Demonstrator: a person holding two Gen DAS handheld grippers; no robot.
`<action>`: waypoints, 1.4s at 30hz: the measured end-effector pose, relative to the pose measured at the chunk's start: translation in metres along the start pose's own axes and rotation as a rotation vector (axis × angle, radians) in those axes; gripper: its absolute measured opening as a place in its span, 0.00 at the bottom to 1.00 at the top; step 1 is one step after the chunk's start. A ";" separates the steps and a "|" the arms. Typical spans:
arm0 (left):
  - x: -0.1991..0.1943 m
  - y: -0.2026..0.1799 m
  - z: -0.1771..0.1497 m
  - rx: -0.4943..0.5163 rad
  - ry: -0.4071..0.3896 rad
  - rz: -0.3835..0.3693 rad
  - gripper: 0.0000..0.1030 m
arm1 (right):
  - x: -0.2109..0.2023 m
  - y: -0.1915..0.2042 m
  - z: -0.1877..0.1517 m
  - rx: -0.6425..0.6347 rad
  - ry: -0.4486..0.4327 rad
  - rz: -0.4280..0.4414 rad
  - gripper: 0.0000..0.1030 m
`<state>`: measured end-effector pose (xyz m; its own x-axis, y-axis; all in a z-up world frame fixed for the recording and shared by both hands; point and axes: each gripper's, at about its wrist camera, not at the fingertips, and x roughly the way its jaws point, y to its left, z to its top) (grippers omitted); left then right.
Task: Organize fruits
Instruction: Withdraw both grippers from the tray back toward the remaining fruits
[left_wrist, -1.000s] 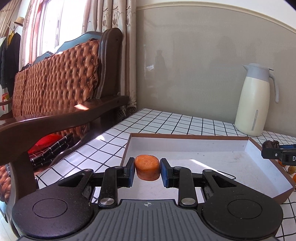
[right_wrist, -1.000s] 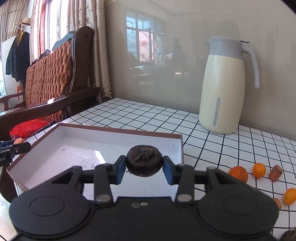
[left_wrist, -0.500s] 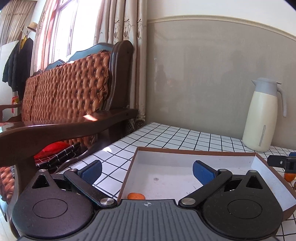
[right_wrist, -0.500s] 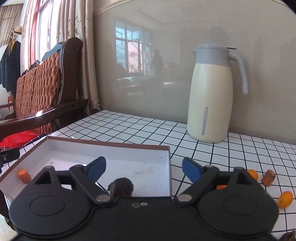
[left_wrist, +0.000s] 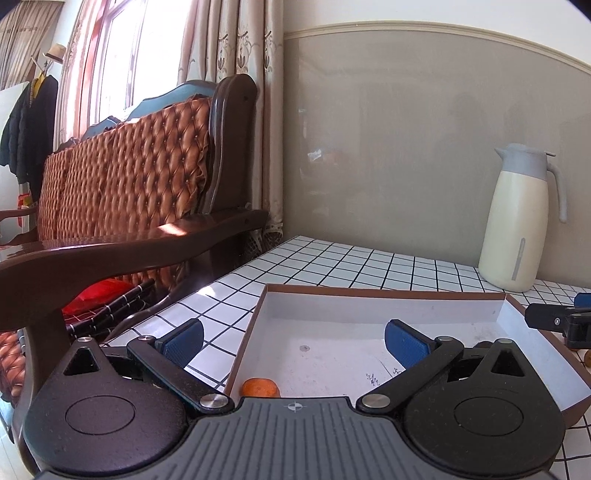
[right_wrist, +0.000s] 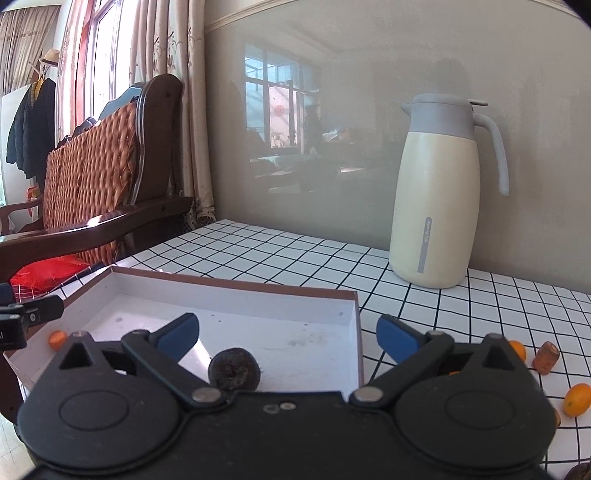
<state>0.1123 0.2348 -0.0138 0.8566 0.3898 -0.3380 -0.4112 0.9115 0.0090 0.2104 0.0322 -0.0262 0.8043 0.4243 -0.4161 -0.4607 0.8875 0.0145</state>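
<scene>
A shallow white box with a brown rim (left_wrist: 384, 293) (right_wrist: 236, 282) lies on the checked table. An orange carrot piece (left_wrist: 259, 387) lies in its near left corner, also showing in the right wrist view (right_wrist: 56, 339). A dark round fruit (right_wrist: 233, 373) lies in the box near its front right. My left gripper (left_wrist: 293, 341) is open and empty above the carrot piece. My right gripper (right_wrist: 288, 338) is open and empty above the dark fruit.
A cream thermos jug (left_wrist: 519, 221) (right_wrist: 437, 192) stands at the back of the table. Small oranges (right_wrist: 577, 398) and a brown carrot piece (right_wrist: 546, 356) lie on the table right of the box. A wooden armchair (left_wrist: 122, 206) stands at the left.
Both grippers opened and drew back and up. The carrot piece dropped from the left gripper into the box, the dark fruit from the right gripper into the box.
</scene>
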 end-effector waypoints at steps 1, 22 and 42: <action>-0.001 0.000 0.000 0.000 0.000 0.000 1.00 | 0.000 -0.001 0.000 0.003 0.002 0.000 0.94; -0.018 -0.004 0.005 -0.029 0.014 -0.014 1.00 | -0.026 -0.008 0.003 0.028 -0.008 -0.036 0.94; -0.043 -0.046 0.009 0.041 -0.009 -0.071 1.00 | -0.067 -0.033 -0.007 0.046 -0.009 -0.141 0.94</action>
<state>0.0970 0.1776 0.0090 0.8859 0.3251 -0.3310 -0.3364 0.9414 0.0243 0.1691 -0.0269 -0.0052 0.8633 0.2962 -0.4087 -0.3252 0.9456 -0.0015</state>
